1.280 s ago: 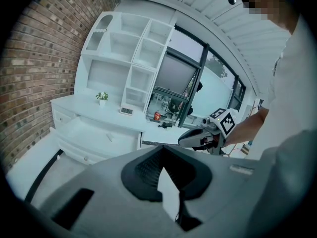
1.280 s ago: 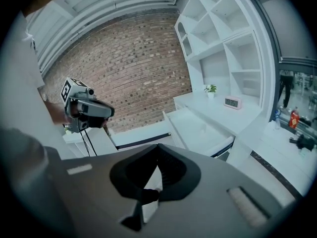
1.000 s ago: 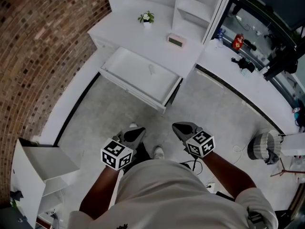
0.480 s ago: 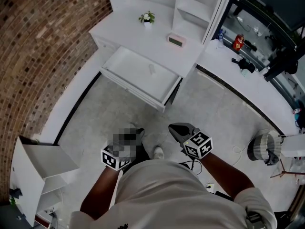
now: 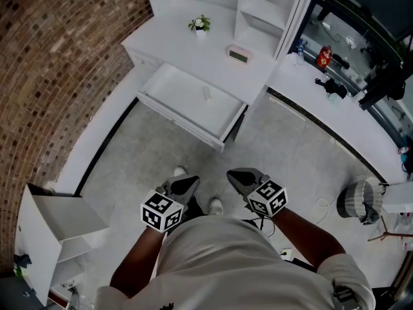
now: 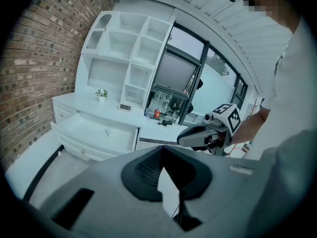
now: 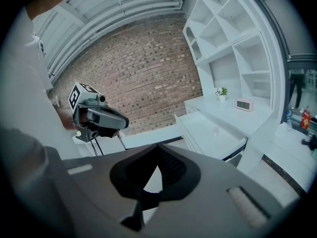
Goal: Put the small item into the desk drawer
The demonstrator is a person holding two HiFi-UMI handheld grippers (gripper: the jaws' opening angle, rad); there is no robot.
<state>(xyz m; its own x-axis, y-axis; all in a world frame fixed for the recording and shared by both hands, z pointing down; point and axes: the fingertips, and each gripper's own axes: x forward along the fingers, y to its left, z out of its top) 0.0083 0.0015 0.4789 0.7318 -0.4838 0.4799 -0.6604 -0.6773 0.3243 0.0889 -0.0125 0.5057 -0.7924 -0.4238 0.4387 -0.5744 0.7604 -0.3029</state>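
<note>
The white desk drawer stands pulled open, with a small pale item lying inside on its floor. Both grippers hang close to the person's body over the grey floor, well short of the drawer. My left gripper and my right gripper point toward the desk, jaws together, nothing between them. In the left gripper view the drawer and item lie ahead left, and the right gripper shows beside it. In the right gripper view the drawer is ahead right.
A potted plant and a small clock sit on the desk top under white shelves. A brick wall runs along the left. A low white cabinet stands at bottom left. A cluttered counter and a round object are on the right.
Both grippers have drifted only slightly, the right one a little leftward. The drawer and the item in it have not moved.
</note>
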